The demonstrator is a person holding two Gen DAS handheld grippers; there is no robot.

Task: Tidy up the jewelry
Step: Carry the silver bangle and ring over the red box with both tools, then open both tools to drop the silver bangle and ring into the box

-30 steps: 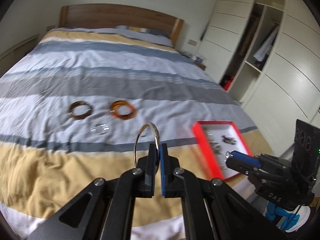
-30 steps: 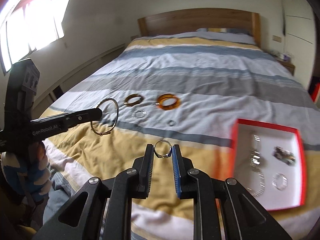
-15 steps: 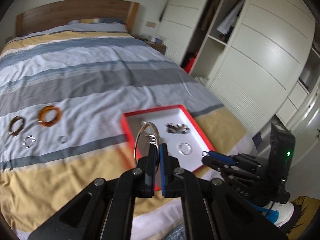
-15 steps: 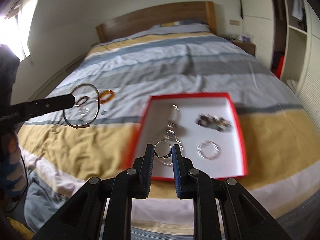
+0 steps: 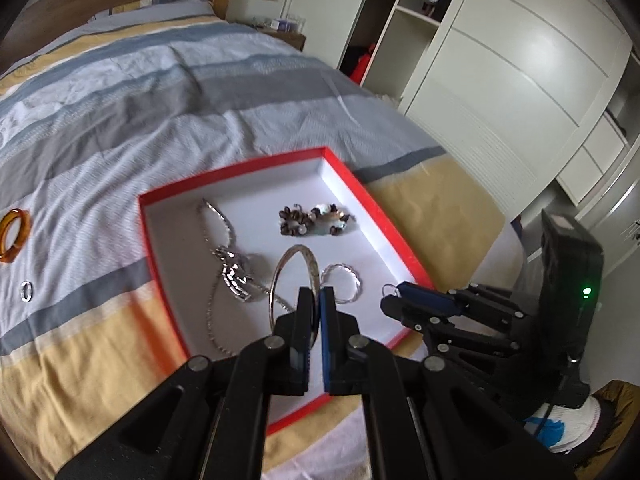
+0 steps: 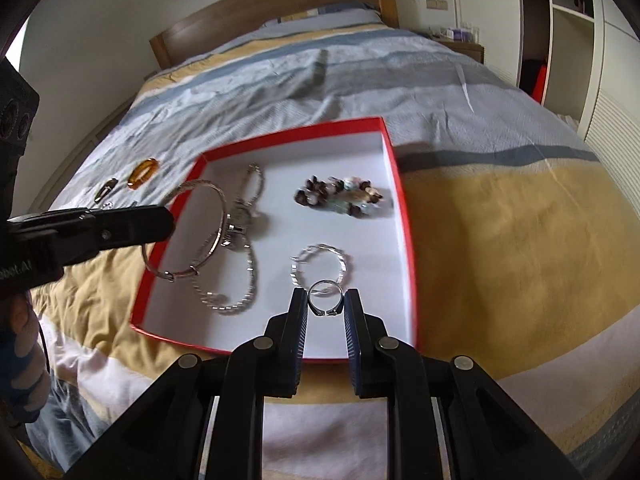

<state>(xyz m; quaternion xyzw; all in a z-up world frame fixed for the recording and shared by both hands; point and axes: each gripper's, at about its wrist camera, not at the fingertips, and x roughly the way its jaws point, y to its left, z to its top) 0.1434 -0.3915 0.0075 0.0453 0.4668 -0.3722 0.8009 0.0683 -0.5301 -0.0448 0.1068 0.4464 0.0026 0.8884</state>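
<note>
A red-rimmed white box (image 5: 236, 170) (image 6: 288, 134) lies on the striped bed. It holds a silver chain necklace (image 5: 228, 268) (image 6: 244, 220), a beaded bracelet (image 5: 314, 220) (image 6: 340, 196) and a twisted silver hoop (image 5: 342, 282) (image 6: 320, 266). My left gripper (image 5: 316, 300) (image 6: 170, 220) is shut on a thin silver bangle (image 5: 294, 276) (image 6: 192, 236), held above the box's near-left part. My right gripper (image 6: 326, 304) (image 5: 390, 302) is shut on a small silver ring (image 6: 326, 300) (image 5: 390, 290), above the box's near edge.
On the bed left of the box lie an amber bangle (image 5: 14, 234) (image 6: 143, 173), a brown bangle (image 6: 106, 190) and a small ring (image 5: 27, 291). White wardrobes (image 5: 500, 80) stand to the right. The wooden headboard (image 6: 272, 4) is far behind.
Both grippers have swung right from the loose jewellery to above the red box and come lower and closer to it. Each still holds its piece.
</note>
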